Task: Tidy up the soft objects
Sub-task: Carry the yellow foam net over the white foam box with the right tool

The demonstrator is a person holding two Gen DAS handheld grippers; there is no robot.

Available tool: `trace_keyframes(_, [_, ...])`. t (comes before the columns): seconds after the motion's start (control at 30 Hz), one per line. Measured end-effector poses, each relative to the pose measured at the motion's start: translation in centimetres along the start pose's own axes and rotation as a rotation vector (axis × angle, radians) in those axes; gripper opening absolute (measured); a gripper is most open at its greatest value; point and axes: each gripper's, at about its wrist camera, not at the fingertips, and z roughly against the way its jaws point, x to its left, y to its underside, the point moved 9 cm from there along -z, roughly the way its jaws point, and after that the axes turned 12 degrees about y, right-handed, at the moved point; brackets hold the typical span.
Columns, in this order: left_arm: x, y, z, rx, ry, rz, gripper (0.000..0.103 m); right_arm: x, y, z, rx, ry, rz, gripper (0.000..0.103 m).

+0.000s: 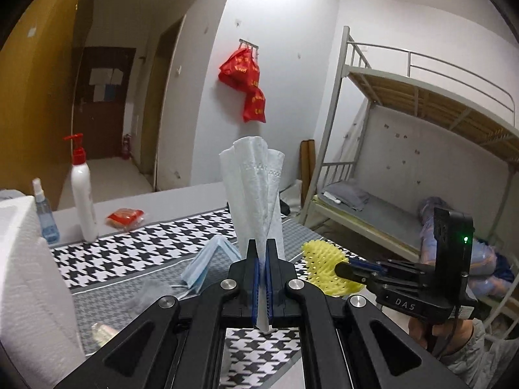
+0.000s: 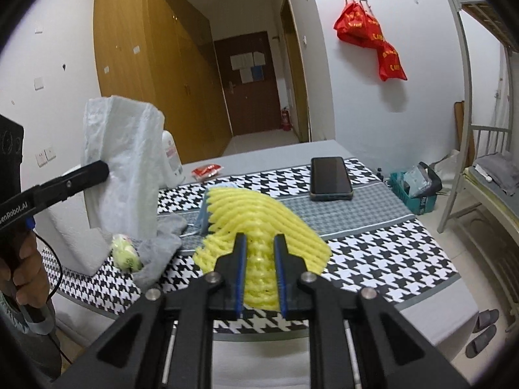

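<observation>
**Both soft pieces up off the table**

The left gripper [image 1: 261,259] is clamped on a folded white paper tissue [image 1: 256,188]; the right gripper [image 2: 259,262] pinches a yellow foam fruit net [image 2: 256,223] above the houndstooth tablecloth [image 2: 389,253]. The springy net could slip free

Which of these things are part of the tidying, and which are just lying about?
Part of the job: white tissue in left hand-held gripper; yellow foam net in right hand-held gripper; grey sock; blue mask.

Lying about: phone; lotion bottle; spray bottle.
</observation>
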Motion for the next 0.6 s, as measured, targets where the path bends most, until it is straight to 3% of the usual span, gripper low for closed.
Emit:
trace_keyframes(0.2, [-0.2, 0.1, 1.9, -0.001, -0.014, -0.008, 0.003, 0.6, 0.0, 1.5, -0.028, -0.021, -0.019, 0.019])
trace_keyframes(0.6, [-0.8, 0.7, 6.4, -0.025, -0.123, -0.073, 0.003, 3.1, 0.0, 5.0, -0.08, -0.052, -0.009, 0.019])
